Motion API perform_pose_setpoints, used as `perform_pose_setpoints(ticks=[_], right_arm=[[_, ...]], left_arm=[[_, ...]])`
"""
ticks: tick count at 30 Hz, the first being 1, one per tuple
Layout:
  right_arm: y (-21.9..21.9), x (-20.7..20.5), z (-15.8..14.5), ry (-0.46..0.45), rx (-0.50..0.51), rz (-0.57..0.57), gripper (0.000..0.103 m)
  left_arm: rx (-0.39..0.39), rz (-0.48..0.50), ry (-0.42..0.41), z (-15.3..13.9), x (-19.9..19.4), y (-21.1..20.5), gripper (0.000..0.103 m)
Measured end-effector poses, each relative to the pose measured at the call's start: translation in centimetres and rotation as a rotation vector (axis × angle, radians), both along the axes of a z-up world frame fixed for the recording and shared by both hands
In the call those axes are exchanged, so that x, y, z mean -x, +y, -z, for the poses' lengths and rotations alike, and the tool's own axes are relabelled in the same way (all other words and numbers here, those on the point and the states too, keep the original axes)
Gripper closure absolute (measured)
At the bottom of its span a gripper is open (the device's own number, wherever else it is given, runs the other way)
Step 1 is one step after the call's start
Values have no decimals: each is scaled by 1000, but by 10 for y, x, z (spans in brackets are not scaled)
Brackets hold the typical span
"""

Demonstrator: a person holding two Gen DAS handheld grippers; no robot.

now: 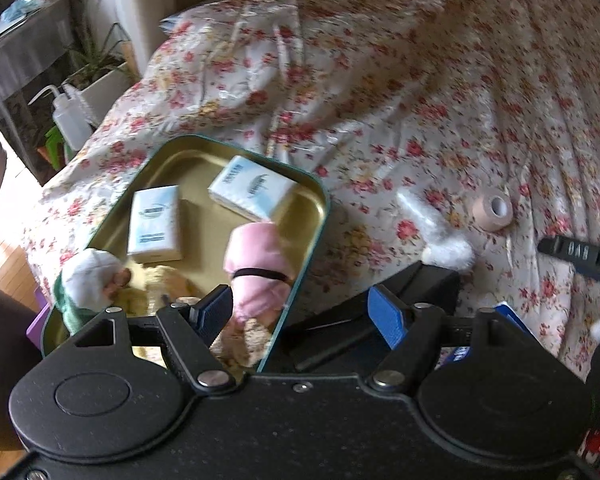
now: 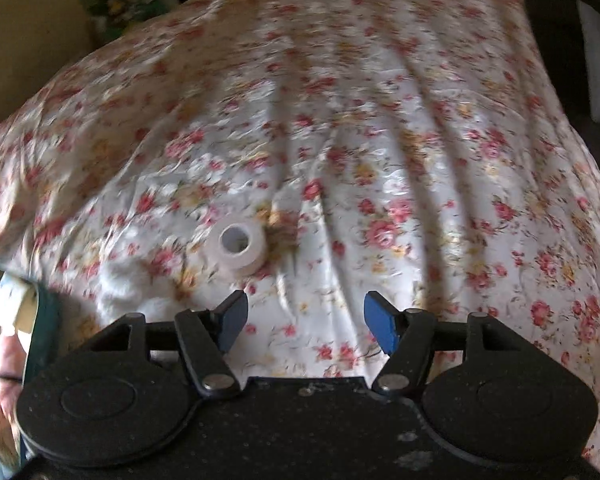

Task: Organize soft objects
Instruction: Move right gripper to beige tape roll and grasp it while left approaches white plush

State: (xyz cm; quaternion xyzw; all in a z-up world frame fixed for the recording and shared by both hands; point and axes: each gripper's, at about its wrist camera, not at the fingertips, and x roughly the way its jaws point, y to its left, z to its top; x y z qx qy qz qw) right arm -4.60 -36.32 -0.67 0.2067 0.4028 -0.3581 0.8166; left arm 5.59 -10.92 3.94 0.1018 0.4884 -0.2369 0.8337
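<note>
Both your left gripper (image 1: 304, 314) and right gripper (image 2: 305, 322) stand apart, empty. The small beige tape roll (image 2: 242, 249) lies far of the right gripper on the flowered bedspread (image 2: 400, 140); closing off-centre could roll it away.

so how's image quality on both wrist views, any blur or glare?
Left wrist: floral cloth smeared by motion blur at the top, tin and tissue packs fairly sharp, blown-out daylight at the left edge. Right wrist: blur across the cloth, tape roll readable, strong fisheye bending, soft shadow bands.
</note>
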Motion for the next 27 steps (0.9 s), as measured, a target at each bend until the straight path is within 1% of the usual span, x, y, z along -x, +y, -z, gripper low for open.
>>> perform_pose_setpoints(ticks=[2, 5, 9, 12, 17, 19, 20, 21, 22, 24, 25, 27], right_arm=[[-5, -3, -4, -19, -7, 12, 30], [-13, -13, -8, -31, -12, 19, 30], [-15, -32, -7, -31, -12, -2, 30], [-16, -51, 0, -34, -9, -34, 30], [-10, -73, 21, -27, 8, -112, 29], [-7, -77, 30, -23, 19, -124, 18], [-6, -79, 32, -9, 35, -123, 7], [-5, -80, 34, 4, 57, -120, 6], [-3, -81, 35, 16, 89, -121, 6], [-3, -83, 38, 21, 117, -136, 7], [-4, -85, 39, 27, 112, -144, 8], [-10, -85, 43, 21, 62, -141, 17]], left_arm=[[-5, 22, -5, 1, 4, -8, 32], [-16, 47, -14, 4, 8, -18, 32], [-17, 72, -6, 8, 9, -29, 32], [-20, 79, -1, 11, 8, -35, 32], [-34, 86, 1, 18, 6, -42, 32], [-37, 85, 4, 21, 5, -44, 32], [-37, 83, 9, 23, 4, -44, 32], [-36, 81, 15, 24, 3, -44, 32], [-36, 80, 20, 25, 2, -45, 32], [-38, 76, 21, 27, 0, -46, 32], [-42, 73, 18, 28, 0, -47, 32], [-50, 66, 10, 31, -1, -49, 32]])
